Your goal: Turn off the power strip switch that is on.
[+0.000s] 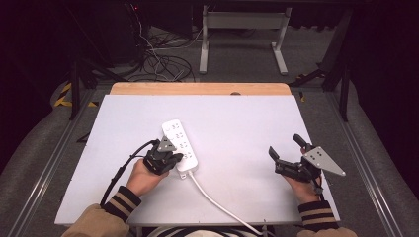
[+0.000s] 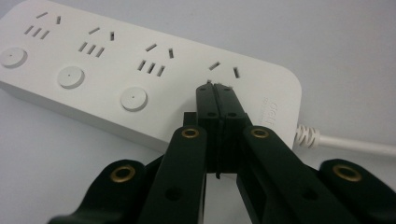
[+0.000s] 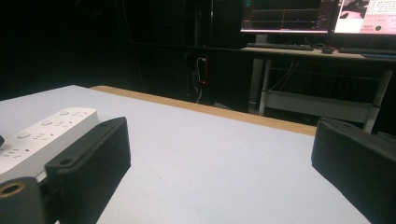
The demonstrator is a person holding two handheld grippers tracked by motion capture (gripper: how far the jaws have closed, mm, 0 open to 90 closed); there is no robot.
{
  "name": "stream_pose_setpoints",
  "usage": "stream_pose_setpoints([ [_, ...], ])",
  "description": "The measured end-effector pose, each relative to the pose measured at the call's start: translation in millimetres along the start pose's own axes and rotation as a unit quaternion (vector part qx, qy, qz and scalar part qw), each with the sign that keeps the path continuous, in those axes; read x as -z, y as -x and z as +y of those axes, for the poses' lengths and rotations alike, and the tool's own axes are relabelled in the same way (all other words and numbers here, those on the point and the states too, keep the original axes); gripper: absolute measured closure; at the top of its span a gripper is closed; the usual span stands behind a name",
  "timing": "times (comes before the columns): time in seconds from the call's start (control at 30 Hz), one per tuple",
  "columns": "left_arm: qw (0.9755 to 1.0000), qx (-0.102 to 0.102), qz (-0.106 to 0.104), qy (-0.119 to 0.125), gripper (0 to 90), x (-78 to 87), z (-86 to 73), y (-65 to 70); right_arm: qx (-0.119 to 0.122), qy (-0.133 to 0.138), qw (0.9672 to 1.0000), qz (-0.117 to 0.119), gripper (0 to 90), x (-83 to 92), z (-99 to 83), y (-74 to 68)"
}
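Observation:
A white power strip [image 1: 180, 143] lies on the white tabletop [image 1: 237, 123], and its white cord [image 1: 217, 202] runs toward the near edge. My left gripper [image 1: 177, 157] is shut with nothing between its jaws. In the left gripper view the closed tips [image 2: 217, 91] rest on the strip [image 2: 140, 60] at the socket nearest the cord [image 2: 345, 144]. Round buttons sit beside each socket. My right gripper [image 1: 285, 144] is held open at the right, well apart from the strip. The right gripper view has the gripper [image 3: 224, 163] with bare table between its wide jaws and the strip [image 3: 42, 135] at the left.
The table's far edge is a wooden strip [image 1: 197, 89]. Beyond it stand a white desk frame [image 1: 242, 34] and loose cables [image 1: 163, 64] on the floor. Monitors [image 3: 289, 16] glow on a desk in the right gripper view.

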State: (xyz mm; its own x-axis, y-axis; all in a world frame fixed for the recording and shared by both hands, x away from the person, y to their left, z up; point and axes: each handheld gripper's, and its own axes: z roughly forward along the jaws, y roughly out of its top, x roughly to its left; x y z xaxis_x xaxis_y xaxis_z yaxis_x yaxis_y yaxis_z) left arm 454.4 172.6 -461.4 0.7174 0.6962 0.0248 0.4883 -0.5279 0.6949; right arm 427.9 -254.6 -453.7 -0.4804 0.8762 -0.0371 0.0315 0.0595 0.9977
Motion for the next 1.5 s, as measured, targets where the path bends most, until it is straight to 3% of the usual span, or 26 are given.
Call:
stream_pose_setpoints([
  [1.5, 1.0000, -0.002, 0.005, 0.002, 90.0, 0.1, -0.2, 1.1, 0.001, -0.003, 1.0000, 0.000, 5.3, -0.5, -0.1, -0.4],
])
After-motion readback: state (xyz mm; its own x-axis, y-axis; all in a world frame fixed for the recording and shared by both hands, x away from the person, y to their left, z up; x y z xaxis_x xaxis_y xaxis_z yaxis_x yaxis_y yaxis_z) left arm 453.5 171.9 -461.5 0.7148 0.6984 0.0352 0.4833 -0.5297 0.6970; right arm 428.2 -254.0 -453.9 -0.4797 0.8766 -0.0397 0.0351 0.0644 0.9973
